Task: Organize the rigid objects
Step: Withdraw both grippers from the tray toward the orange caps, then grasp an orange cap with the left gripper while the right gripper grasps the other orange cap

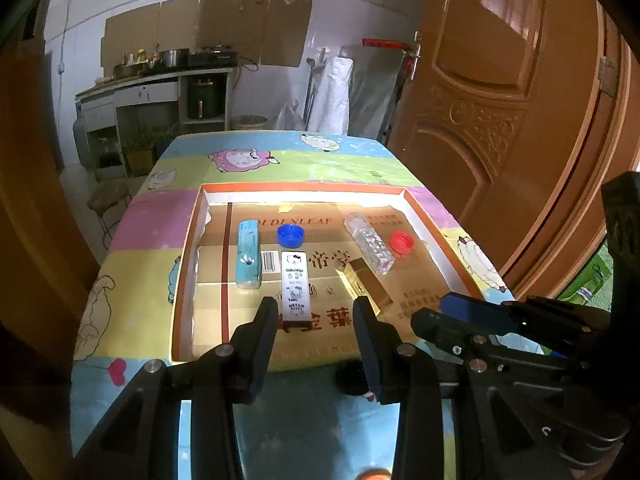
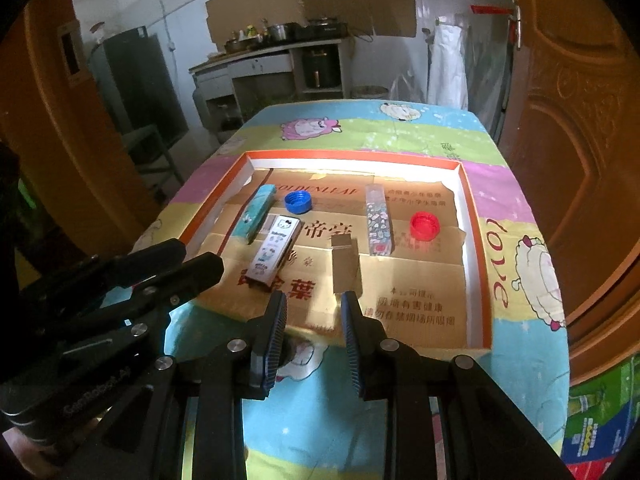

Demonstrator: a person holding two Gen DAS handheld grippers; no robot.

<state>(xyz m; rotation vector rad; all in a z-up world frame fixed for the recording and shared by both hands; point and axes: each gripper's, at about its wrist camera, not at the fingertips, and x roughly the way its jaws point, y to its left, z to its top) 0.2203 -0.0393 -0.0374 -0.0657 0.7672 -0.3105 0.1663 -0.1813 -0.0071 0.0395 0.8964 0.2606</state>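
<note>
- Grippers: the left gripper (image 1: 315,312) hung with its jaws spread and nothing between them, above the near end of the white cartoon-printed rectangular box (image 1: 295,285). The right gripper (image 2: 314,309) also had a clear gap between its ribbed pads and held nothing, poised just short of the plain gold rectangular box (image 2: 345,264).
- Task things: all lay inside the shallow orange-rimmed cardboard tray (image 2: 474,240) on the cartoon-sheep tablecloth (image 2: 520,280). The teal rectangular box (image 1: 249,254) and blue bottle cap (image 1: 291,236) sat to the left; the clear patterned box (image 2: 379,220) and red bottle cap (image 2: 425,226) to the right.
- Risk, crowding: the white box lay just beside the teal one, so a wide-spread left jaw coming down could probably nudge the teal box.
- Risk, slip: the gold box looked smooth and glossy; a grip near its end could let it pivot or slide out.
- Risk, collision: both grippers worked close together over the tray's near edge, so they could knock each other or catch the rim.
</note>
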